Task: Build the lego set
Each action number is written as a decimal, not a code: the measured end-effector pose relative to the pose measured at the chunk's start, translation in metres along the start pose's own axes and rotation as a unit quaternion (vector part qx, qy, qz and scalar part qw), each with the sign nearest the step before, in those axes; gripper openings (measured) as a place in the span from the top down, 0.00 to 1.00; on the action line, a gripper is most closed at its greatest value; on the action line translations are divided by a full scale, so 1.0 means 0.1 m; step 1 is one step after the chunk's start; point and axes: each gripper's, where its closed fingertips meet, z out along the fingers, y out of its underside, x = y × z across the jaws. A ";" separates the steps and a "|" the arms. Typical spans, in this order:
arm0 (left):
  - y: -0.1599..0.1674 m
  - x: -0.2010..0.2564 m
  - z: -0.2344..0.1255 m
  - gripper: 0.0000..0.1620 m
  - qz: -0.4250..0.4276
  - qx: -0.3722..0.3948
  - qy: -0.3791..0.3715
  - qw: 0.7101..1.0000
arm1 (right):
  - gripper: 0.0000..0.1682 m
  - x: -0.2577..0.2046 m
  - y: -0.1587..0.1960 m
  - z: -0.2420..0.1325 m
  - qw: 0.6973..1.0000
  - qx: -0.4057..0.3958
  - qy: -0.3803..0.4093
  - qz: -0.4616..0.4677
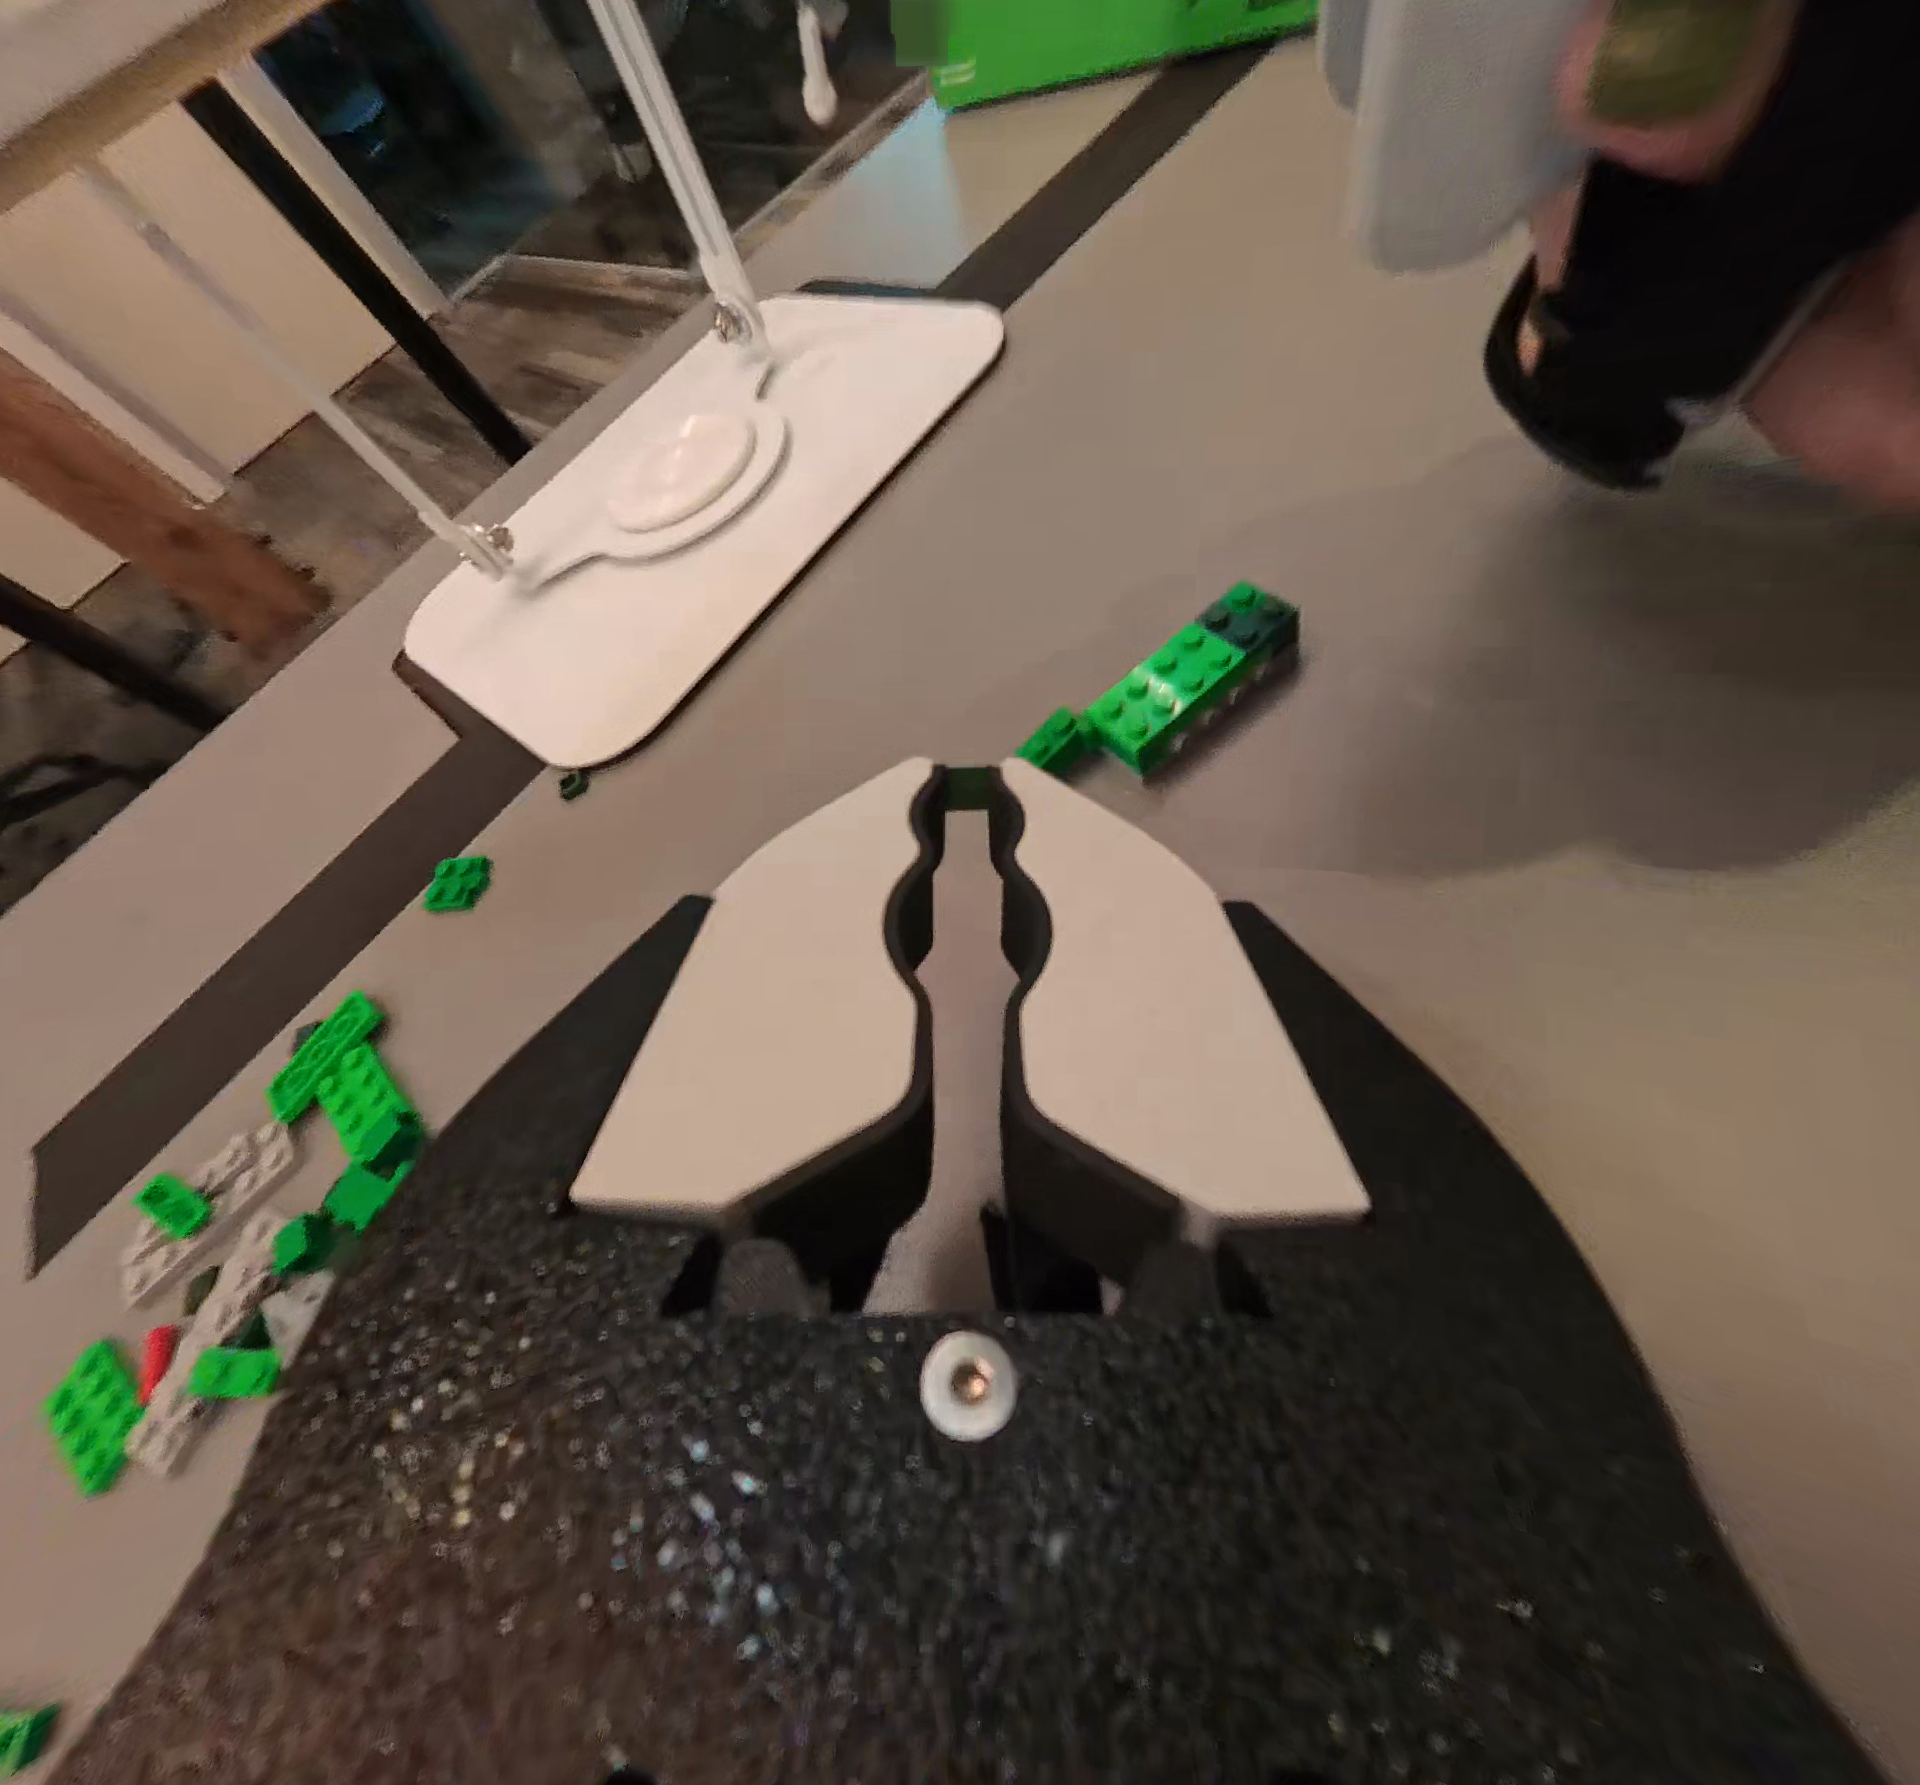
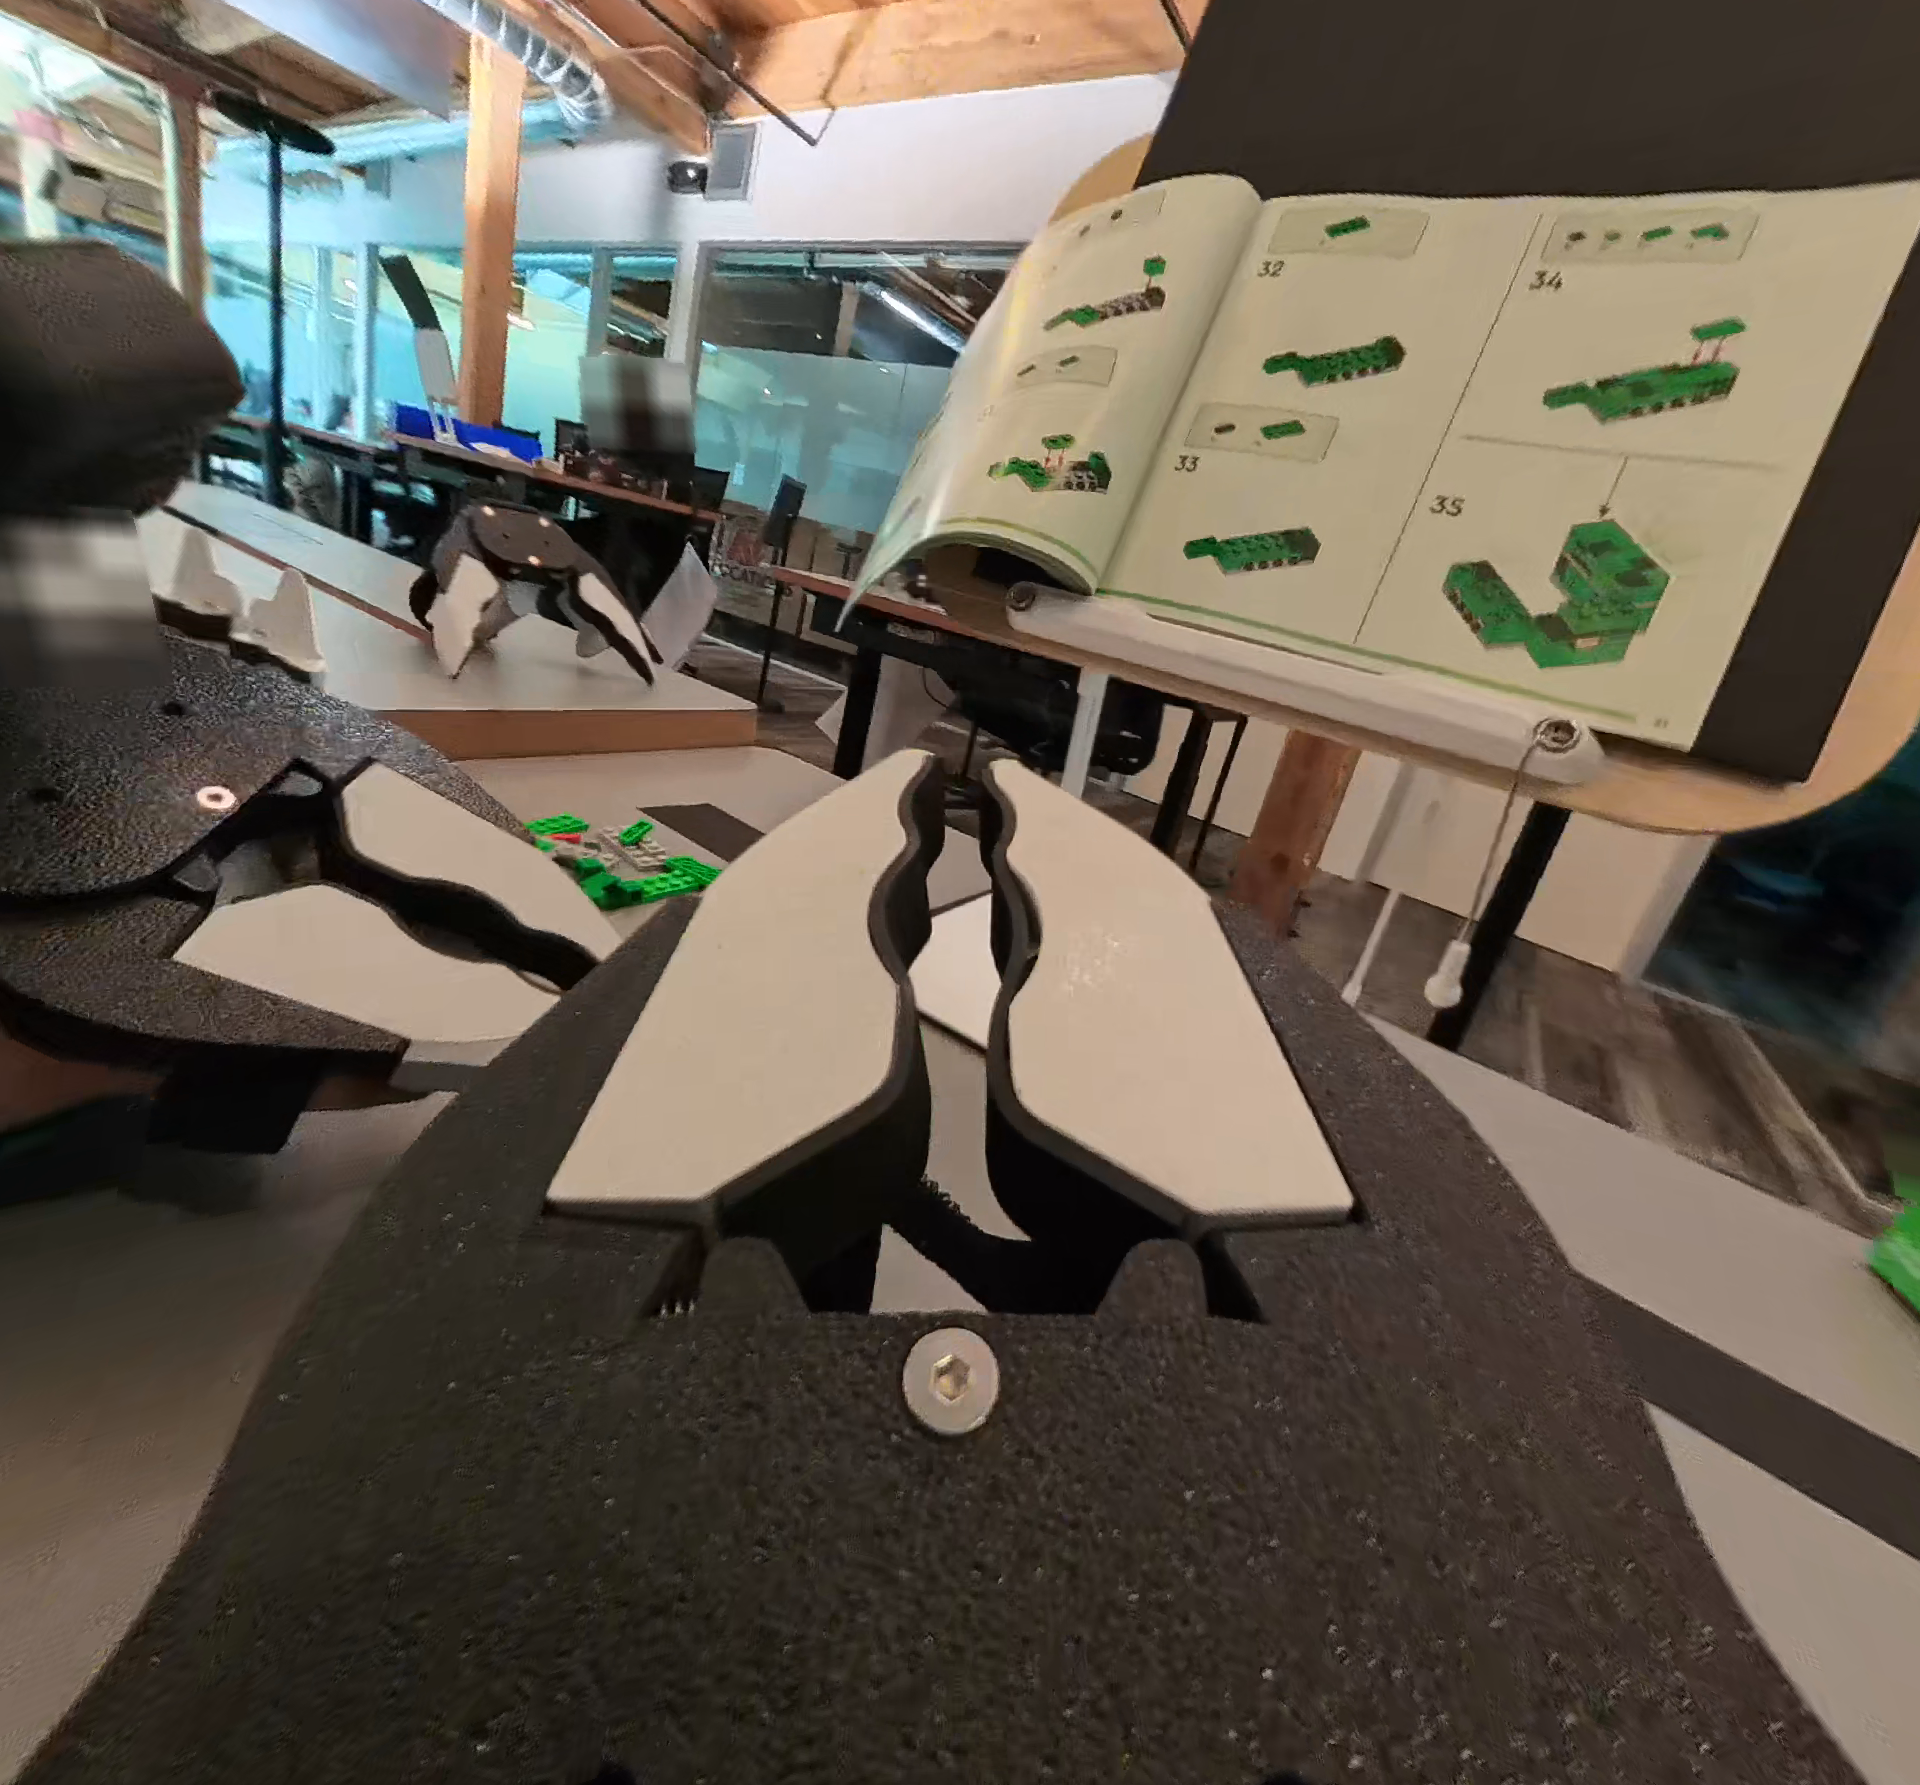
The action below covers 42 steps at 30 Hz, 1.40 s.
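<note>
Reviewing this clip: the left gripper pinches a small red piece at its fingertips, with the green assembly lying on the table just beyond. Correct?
Not quite. The piece pinched in the left gripper is dark green, not red, as the left wrist view shows. The green assembly does lie on the table just beyond.
</note>
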 end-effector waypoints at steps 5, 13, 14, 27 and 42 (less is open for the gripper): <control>0.07 -0.02 0.00 0.96 0.029 -0.018 -0.020 0.999 | 0.98 -0.08 0.07 -0.04 0.999 -0.006 -0.036 -0.014; 0.02 0.02 0.03 0.96 0.046 -0.003 -0.017 0.999 | 1.00 -0.20 0.20 -0.03 0.997 -0.031 -0.061 -0.034; 0.02 0.03 0.03 0.96 0.051 -0.004 -0.021 0.998 | 1.00 -0.20 0.22 -0.02 0.997 -0.036 -0.059 -0.041; -0.04 0.07 0.02 0.96 0.057 0.014 -0.027 0.998 | 1.00 -0.22 0.26 -0.01 0.996 -0.047 -0.061 -0.049; -0.07 0.07 0.01 0.96 0.058 0.026 -0.027 0.998 | 1.00 -0.20 0.22 -0.01 0.996 -0.039 -0.058 -0.049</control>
